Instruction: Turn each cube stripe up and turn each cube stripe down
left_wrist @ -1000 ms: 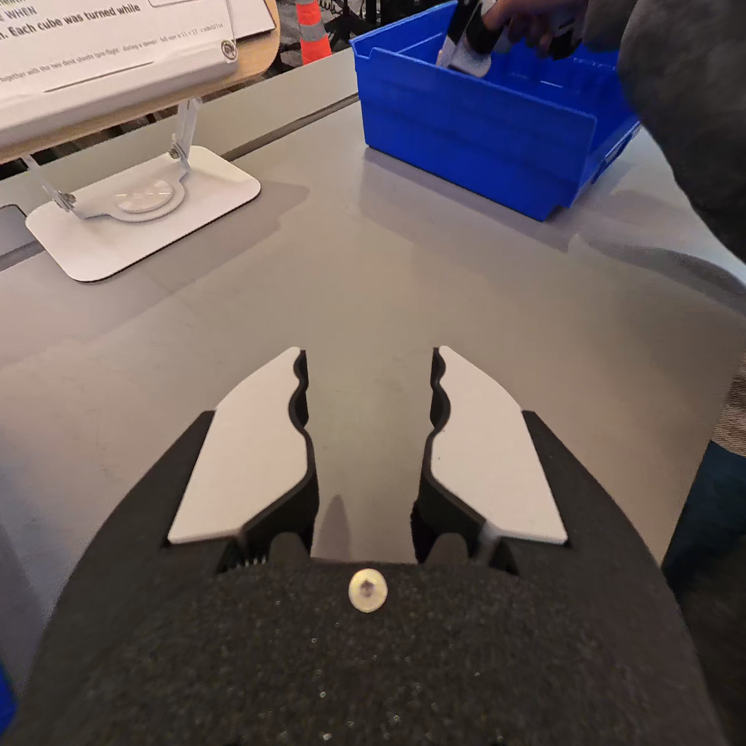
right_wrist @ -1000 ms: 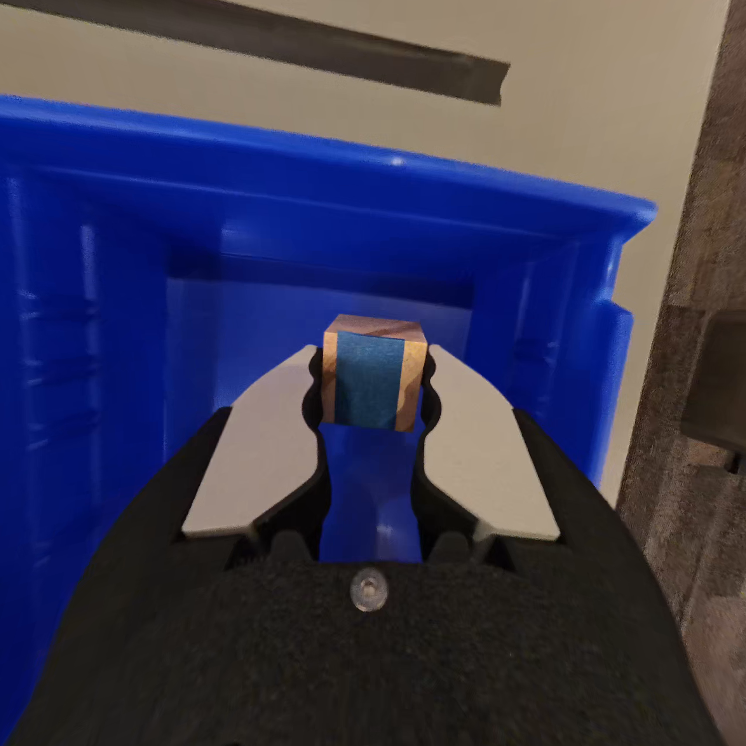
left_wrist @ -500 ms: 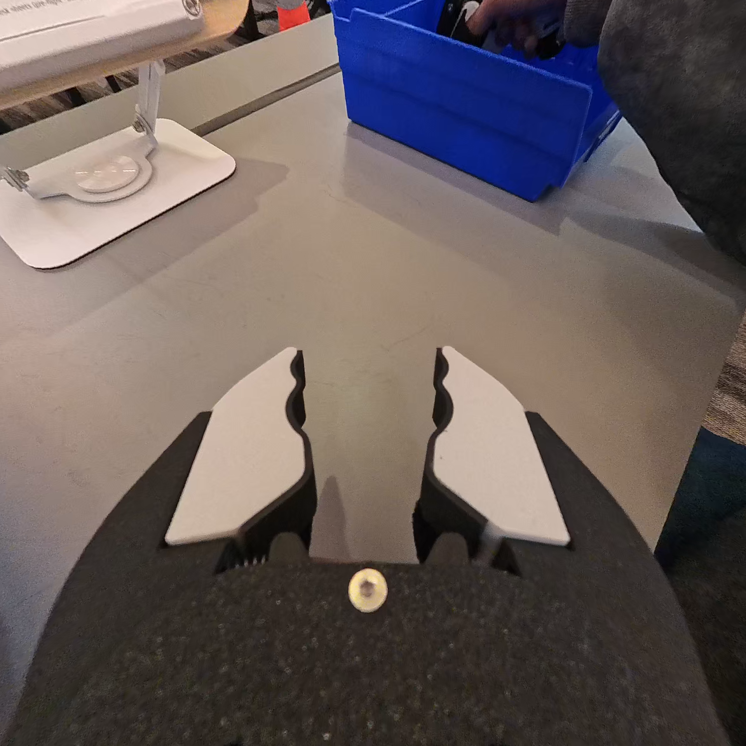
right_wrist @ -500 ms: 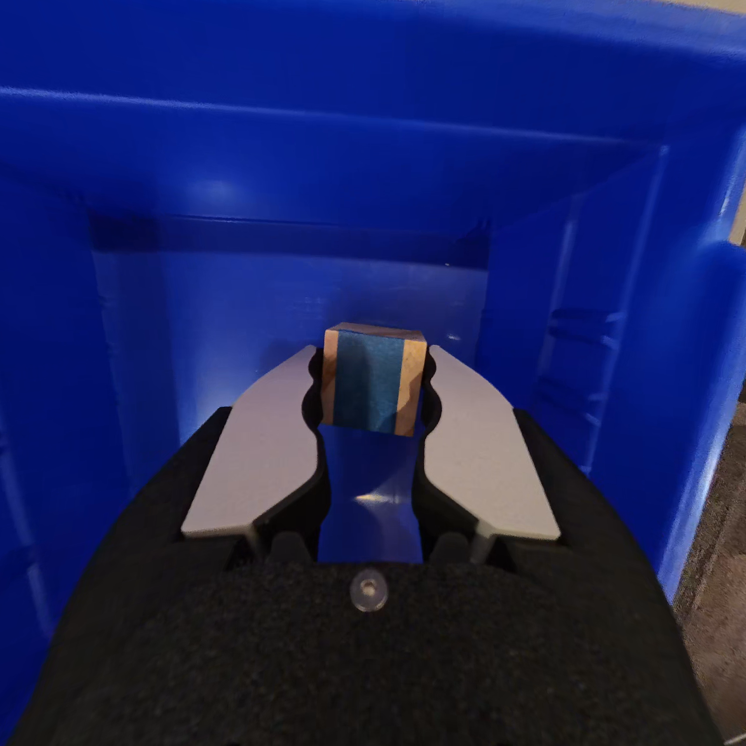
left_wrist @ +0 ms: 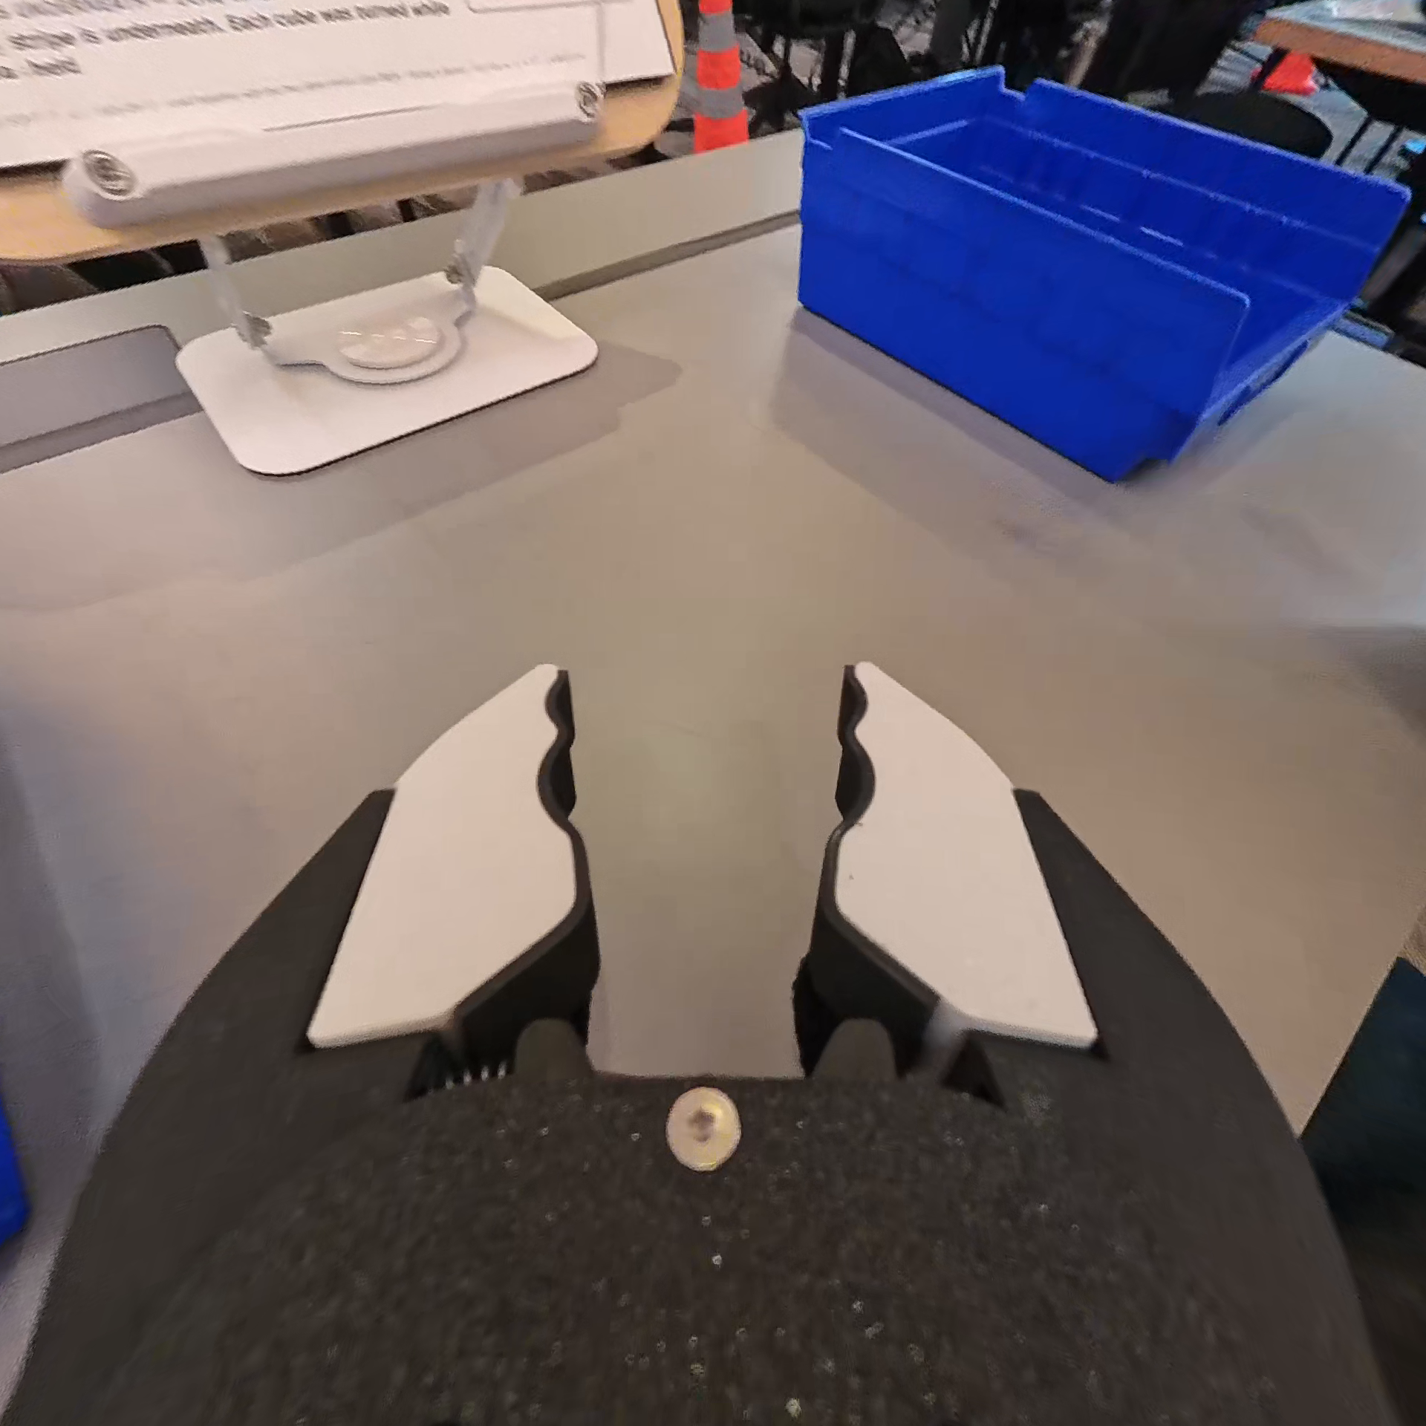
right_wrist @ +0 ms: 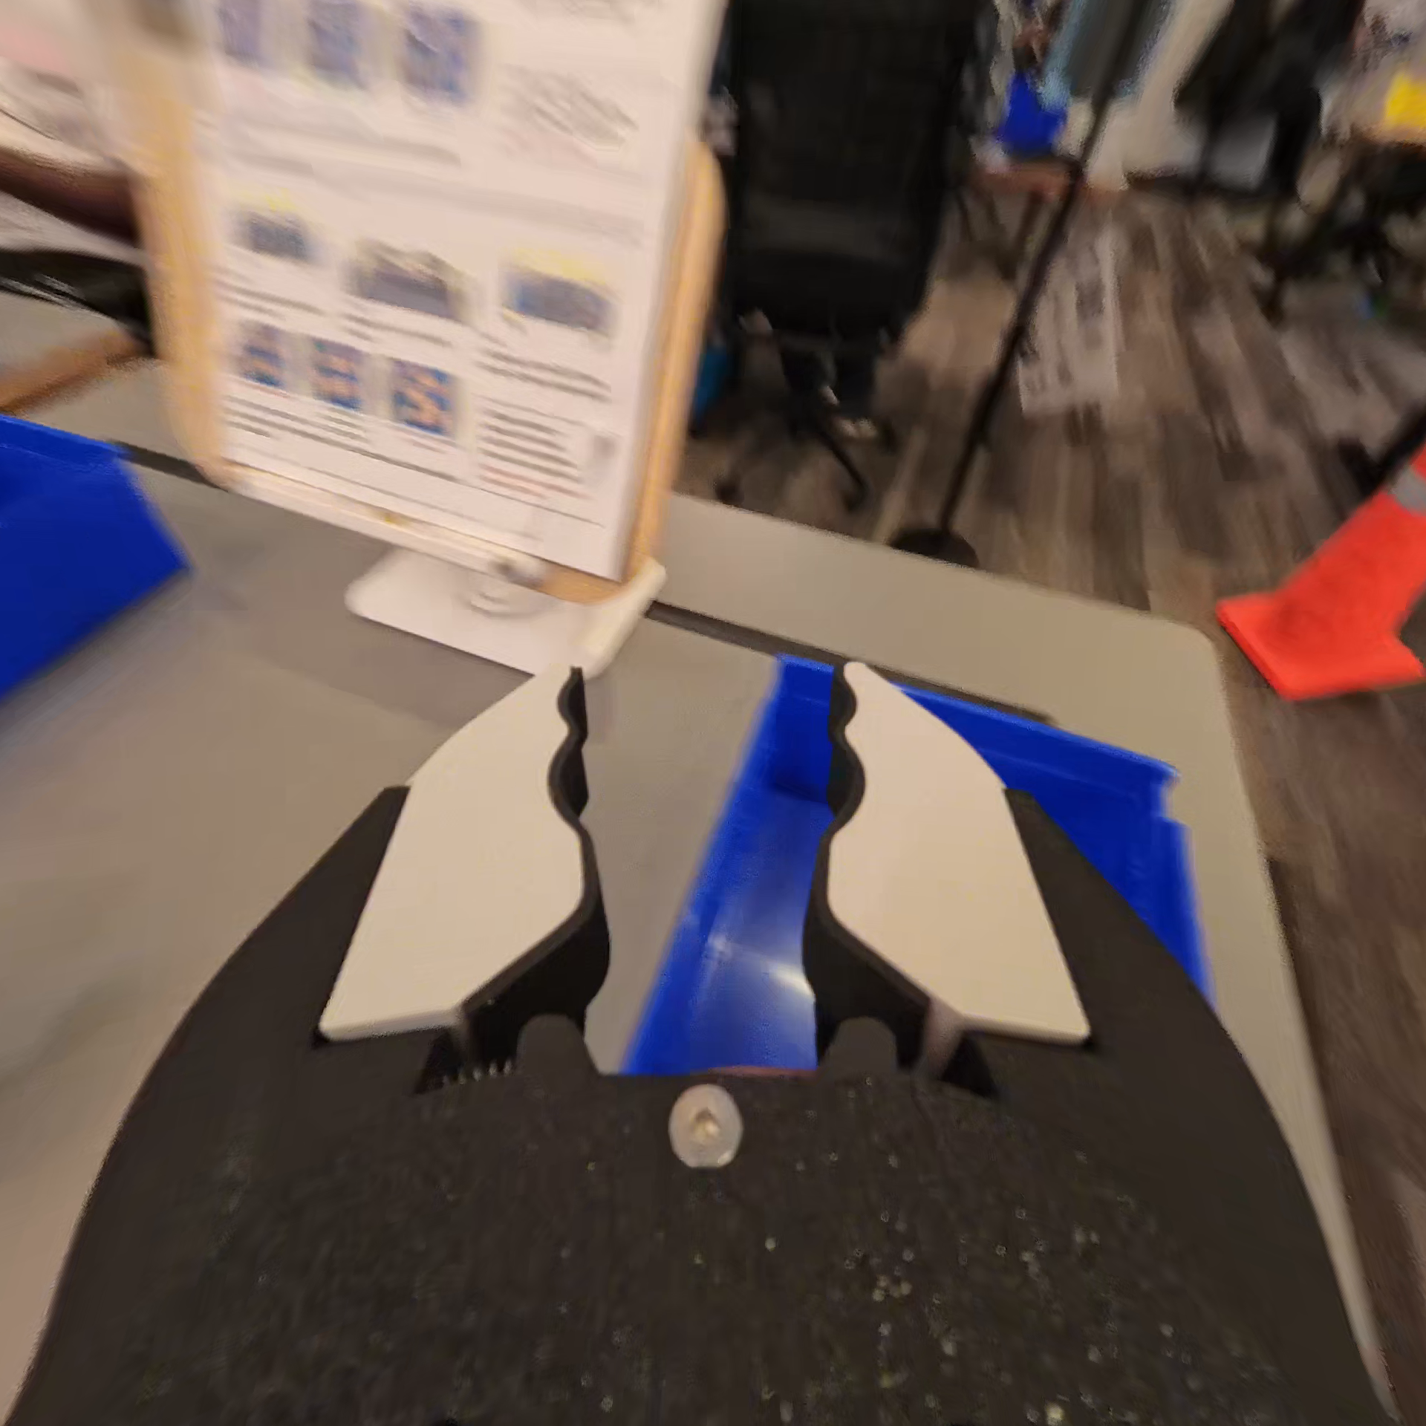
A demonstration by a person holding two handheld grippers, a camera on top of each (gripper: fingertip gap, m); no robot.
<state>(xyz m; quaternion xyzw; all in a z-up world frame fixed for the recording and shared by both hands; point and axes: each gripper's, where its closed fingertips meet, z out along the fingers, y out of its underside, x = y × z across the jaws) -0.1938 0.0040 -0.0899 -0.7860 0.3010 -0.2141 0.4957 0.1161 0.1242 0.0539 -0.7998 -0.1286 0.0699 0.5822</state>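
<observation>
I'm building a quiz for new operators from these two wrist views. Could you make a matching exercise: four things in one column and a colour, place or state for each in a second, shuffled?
Things
1. left gripper
2. bin
3. traffic cone
4. document stand

Descriptions
A. orange, on the floor past the table's corner
B. white base, holding a printed sheet
C. open, nothing between its fingers, over bare grey tabletop
D. blue plastic, sitting on the table

Pairs: 1-C, 2-D, 3-A, 4-B
</observation>
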